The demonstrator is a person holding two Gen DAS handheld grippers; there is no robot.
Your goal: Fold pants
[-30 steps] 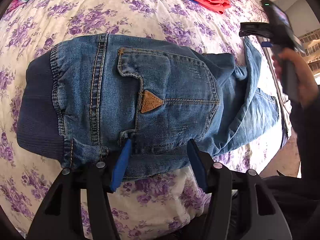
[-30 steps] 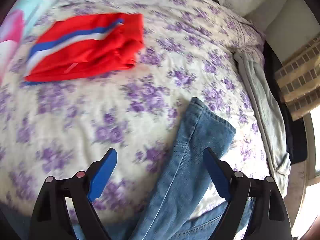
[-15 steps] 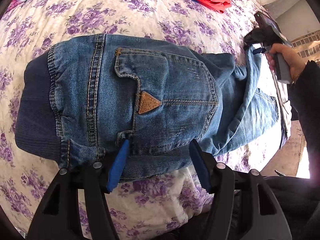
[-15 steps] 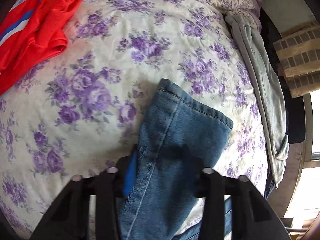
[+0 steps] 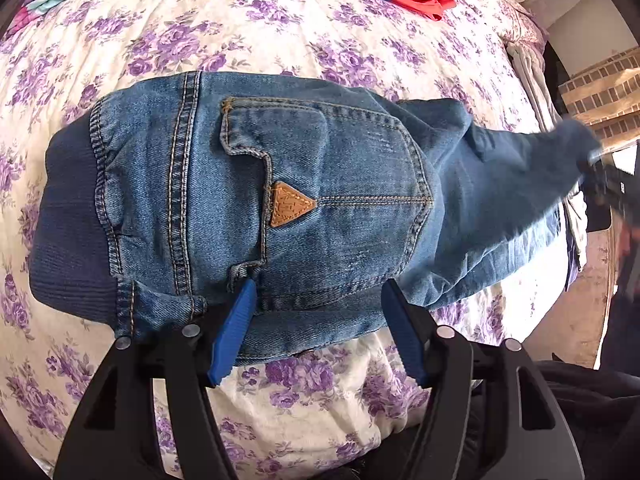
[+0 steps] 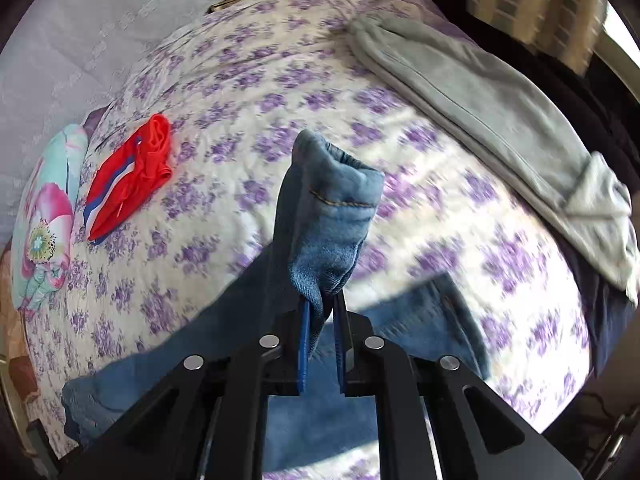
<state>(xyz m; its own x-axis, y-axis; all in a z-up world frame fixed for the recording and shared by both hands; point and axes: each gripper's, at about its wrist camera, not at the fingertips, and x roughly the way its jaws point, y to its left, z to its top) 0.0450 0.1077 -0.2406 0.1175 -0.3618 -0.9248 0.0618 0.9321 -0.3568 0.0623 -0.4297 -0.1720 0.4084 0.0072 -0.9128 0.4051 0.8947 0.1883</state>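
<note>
The jeans [image 5: 304, 200] are laid across the flowered bedspread [image 5: 280, 28] with their long axis running sideways in the left wrist view: the dark ribbed waistband [image 5: 68, 236] is at the left end, and the legs run off to the right of the back pocket [image 5: 320, 184]. The left tool [image 5: 316, 332] is held wide, its blue pads [image 5: 234, 332] resting at the near edge of the seat, just below the pocket, and nothing is gripped by it. The right tool [image 6: 322, 344] is drawn narrow and is closed on the cuff [image 6: 332, 216] of one leg, which is lifted clear of the bed and stands up bunched between the pads; the other leg [image 6: 424, 312] is seen flat on the bedspread underneath. The coming move is judged to depend on this axis: the lifted cuff is at the far right end from the waistband, so it would have to be carried along the length of the jeans, toward the waistband, while the seat is kept in place near the left tool. A red folded garment [image 6: 128, 184] is lying well apart beyond the jeans, and a grey garment [image 6: 488, 120] is lying along the far edge of the bed.
</note>
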